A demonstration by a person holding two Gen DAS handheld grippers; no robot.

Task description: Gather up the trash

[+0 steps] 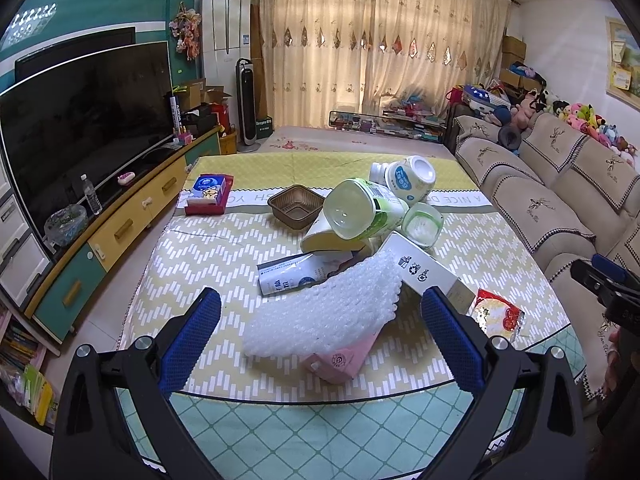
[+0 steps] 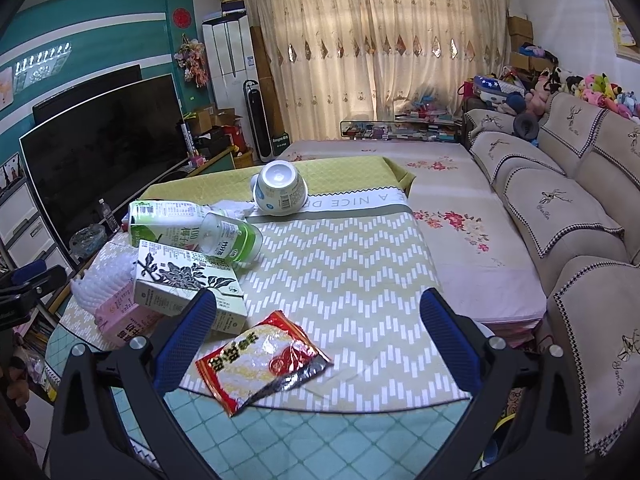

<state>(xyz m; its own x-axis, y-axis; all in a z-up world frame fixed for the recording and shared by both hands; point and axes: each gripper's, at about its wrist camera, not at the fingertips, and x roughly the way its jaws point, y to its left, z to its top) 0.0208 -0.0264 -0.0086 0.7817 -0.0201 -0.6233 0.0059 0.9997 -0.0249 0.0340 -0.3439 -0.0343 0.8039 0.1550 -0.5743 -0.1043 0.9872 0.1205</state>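
Note:
A heap of trash lies on the cloth-covered table [image 1: 224, 248]. In the left wrist view: white bubble wrap [image 1: 324, 312] over a pink carton [image 1: 340, 360], a green-white drink carton [image 1: 360, 210], a white bottle [image 1: 404, 178], a white box [image 1: 424, 268], a red snack wrapper [image 1: 496, 314]. My left gripper [image 1: 320, 320] is open, empty, just before the bubble wrap. In the right wrist view my right gripper [image 2: 318, 320] is open, empty, over the red snack wrapper [image 2: 260, 360], beside a flower-printed box [image 2: 188, 280]. The white bottle [image 2: 280, 194] lies farther back.
A brown basket [image 1: 296, 206] and a red tissue box [image 1: 208, 196] sit at the table's far left. A TV [image 1: 80, 128] on a cabinet stands to the left. A beige sofa [image 2: 560, 216] runs along the right, a floral mat [image 2: 460, 220] before it.

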